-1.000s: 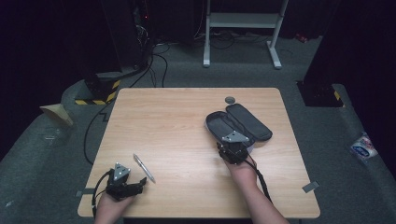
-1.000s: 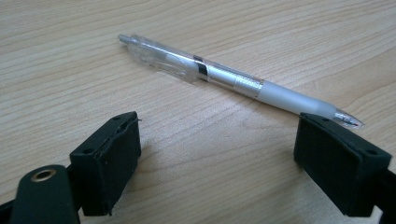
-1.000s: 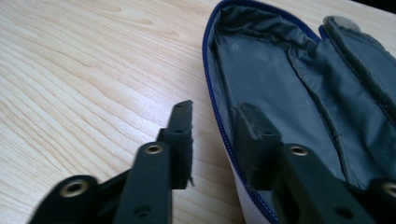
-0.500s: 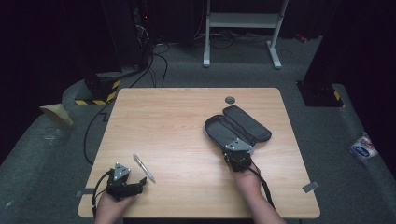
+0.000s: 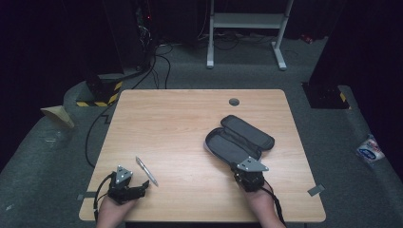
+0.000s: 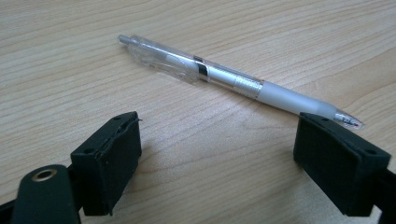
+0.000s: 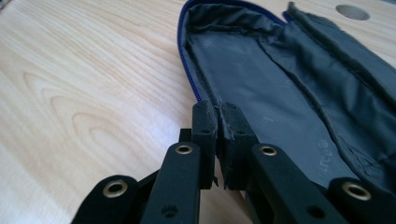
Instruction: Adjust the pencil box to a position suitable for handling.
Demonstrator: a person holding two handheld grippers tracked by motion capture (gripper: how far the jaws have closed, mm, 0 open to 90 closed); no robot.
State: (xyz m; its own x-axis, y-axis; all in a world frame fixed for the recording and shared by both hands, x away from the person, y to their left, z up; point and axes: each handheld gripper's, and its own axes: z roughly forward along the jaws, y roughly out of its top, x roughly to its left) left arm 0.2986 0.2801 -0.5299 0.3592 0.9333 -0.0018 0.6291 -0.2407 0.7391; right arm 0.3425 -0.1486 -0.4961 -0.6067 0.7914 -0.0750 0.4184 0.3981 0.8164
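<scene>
- Here, the work in hand looks to me like getting the pen (image 6: 236,82) into the open pencil case (image 5: 240,138), so each of my hands has its own job.
- My right gripper (image 7: 218,119) holds the near rim of the case, I judge so that the soft shell stays flat, open and steady while the other hand brings the pen over.
- Its fingers (image 7: 232,135) are pressed together with the dark fabric edge pinched between them, just inside the blue zip line; the grey lining of the near half stretches away beyond them.
- In the high view the case lies unzipped on the right part of the wooden table (image 5: 185,118), its two halves spread side by side, with nothing that I can see inside.
- The pen is well apart from the case, lying flat near the front left of the table, a clear ballpoint with a frosted grip.
- My left gripper (image 6: 229,149) sits low just behind it, jaws spread wide, ready to straddle the barrel.
- Those fingers (image 6: 109,156) hold nothing; the right-hand pad in that view lies just beside the pen's tip, and I cannot tell whether it touches.
- To pick it up I'd need to ease forward, so the pads close across the barrel, not short of it.
</scene>
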